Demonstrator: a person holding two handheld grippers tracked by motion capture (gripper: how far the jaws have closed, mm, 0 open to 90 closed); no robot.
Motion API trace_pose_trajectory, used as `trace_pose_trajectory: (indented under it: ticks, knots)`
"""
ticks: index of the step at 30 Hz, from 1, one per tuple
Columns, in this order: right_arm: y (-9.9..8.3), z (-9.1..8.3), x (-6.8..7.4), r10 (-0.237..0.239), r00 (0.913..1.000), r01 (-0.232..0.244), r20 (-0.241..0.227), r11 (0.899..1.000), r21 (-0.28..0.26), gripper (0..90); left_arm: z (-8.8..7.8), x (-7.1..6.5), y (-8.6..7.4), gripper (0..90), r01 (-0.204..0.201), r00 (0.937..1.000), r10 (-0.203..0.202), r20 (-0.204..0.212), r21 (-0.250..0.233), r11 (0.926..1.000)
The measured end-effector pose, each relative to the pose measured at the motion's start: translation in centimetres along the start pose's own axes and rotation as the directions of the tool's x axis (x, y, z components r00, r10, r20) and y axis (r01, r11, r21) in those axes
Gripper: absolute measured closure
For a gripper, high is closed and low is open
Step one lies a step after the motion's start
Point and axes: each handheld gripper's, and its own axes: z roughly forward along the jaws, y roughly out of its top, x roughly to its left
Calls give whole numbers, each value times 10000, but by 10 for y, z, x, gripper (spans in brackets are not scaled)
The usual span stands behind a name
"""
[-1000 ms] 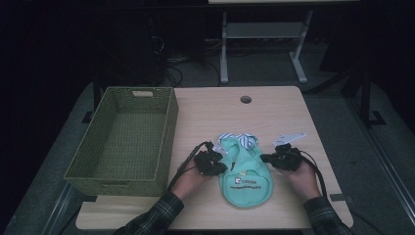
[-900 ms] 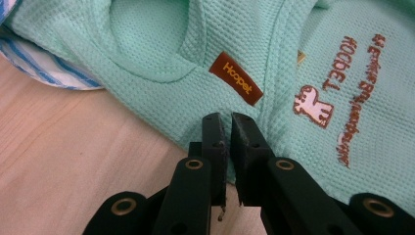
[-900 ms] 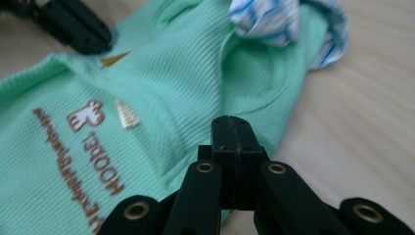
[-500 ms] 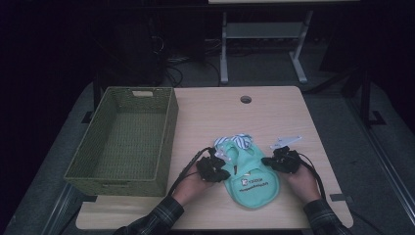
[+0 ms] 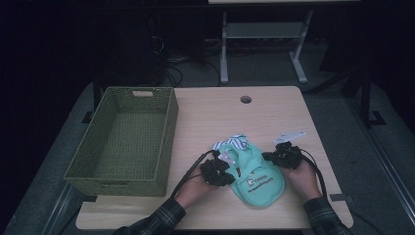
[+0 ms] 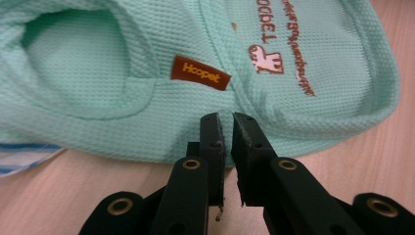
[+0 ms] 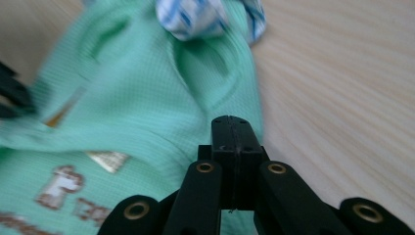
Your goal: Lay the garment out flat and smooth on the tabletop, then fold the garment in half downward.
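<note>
Garment (image 5: 257,178) lengthwise, neck end away

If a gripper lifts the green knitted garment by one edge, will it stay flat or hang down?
The green knitted garment looks soft and already lies in folds, so it would probably droop and sag. It seems light; a push would likely bunch it.

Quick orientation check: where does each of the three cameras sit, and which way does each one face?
High view: above the person's side, looking forward and down on the table, basket, both forearms.
Left gripper view: rides the left gripper, looking along its nearly closed jaws at the garment's label.
Right gripper view: rides the right gripper, jaws shut at the garment's edge.
All three views share the mint green garment.
</note>
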Motion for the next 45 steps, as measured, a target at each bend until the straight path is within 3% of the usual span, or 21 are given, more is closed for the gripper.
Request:
trace_pose_trajectory:
  ticks: [4, 7, 8, 13, 21, 24, 28, 36, 42, 45]
  knots:
    - [4, -5, 11, -115, 9989, 98, -450, 9992, -381, 900, -2, 2, 1, 805, 123, 9999, -124, -99, -78, 9999]
    - [7, -1, 21, -292, 9965, 253, -783, 9984, -502, 900, -6, 6, 2, 765, 47, 9997, -48, -229, -66, 10000]
    - [9, 3, 28, -359, 9948, 311, -953, 9982, -513, 900, -8, 7, 3, 749, 206, 9994, -212, -287, -232, 9995]
    - [11, 13, 35, -547, 9924, 493, -1098, 9975, -515, 900, -18, 19, 5, 682, 418, 9976, -448, -522, -561, 9975]
    - [3, 29, 42, -666, 9930, 684, -974, 9975, 151, 900, -31, 40, 13, 599, 654, 9913, -746, -1083, -862, 9941]
    - [1, 29, 41, -677, 9929, 680, -974, 9977, -6, 900, -34, 49, 19, 553, 739, 9885, -860, -1245, -987, 9924]
    - [1, 28, 44, -855, 9929, 857, -832, 9963, -16, 900, -32, 65, 31, 513, 745, 9844, -898, -1514, -1037, 9918]
    - [0, 28, 44, -816, 9930, 813, -854, 9967, -66, 900, -21, 91, 50, 459, 897, 9838, -1070, -1438, -1218, 9885]
    - [0, 28, 44, -871, 9928, 871, -821, 9962, -39, 900, -8, 104, 57, 442, 1148, 9818, -1318, -1366, -1256, 9854]
    - [0, 28, 45, -911, 9927, 910, -790, 9958, -51, 900, -1, 110, 57, 431, 1509, 9782, -1696, -1201, -1504, 9770]
